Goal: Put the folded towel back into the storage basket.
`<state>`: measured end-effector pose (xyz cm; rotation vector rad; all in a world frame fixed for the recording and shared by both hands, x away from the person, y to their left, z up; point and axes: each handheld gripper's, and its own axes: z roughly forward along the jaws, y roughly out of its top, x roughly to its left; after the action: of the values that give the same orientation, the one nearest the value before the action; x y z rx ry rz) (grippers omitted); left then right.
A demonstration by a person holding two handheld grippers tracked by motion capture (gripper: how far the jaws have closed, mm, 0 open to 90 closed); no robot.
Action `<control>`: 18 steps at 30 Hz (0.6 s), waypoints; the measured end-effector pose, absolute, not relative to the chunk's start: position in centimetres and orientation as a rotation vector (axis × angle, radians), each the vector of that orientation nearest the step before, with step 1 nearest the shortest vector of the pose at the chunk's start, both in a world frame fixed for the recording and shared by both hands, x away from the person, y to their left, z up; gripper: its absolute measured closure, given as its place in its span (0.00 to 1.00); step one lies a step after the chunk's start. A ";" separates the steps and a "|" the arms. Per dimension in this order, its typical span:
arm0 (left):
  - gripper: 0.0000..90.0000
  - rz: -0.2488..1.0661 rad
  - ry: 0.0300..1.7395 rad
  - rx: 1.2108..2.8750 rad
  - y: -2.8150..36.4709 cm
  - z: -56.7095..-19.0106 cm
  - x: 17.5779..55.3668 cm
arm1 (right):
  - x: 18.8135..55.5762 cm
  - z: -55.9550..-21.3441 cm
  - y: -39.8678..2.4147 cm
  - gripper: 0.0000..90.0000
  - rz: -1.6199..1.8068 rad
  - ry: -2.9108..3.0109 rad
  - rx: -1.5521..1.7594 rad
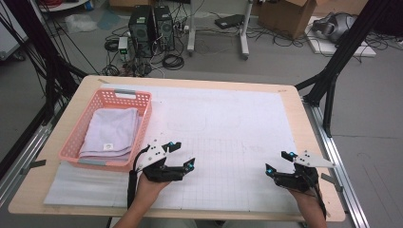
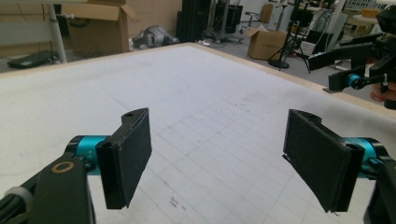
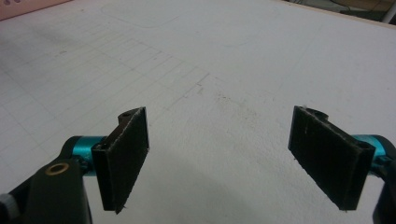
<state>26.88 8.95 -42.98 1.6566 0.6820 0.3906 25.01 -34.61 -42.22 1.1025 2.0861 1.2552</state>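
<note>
With both my left gripper [image 1: 181, 153] and right gripper [image 1: 277, 161] gaping empty low in the frame, I'd keep them level and clear of the folded towel [image 1: 112, 132] lying in the pink basket [image 1: 146, 115] at left.

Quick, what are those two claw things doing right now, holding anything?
Left hand-held gripper: open, holding nothing.
Right hand-held gripper: open, holding nothing.
</note>
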 end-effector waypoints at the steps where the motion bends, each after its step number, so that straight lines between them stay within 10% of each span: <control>1: 0.26 0.392 0.689 1.662 9.0 -43.2 26.8 | 25.0 -42.3 -34.6 0.22 1.263 2.085 1.101; 18: 0.27 0.399 0.713 1.660 10.0 -43.5 26.7 | 24.3 -42.2 -34.3 0.22 1.248 2.073 1.106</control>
<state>26.72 10.02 -43.47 1.6605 0.7130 0.3993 24.29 -34.27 -42.21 1.1057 2.0728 1.2481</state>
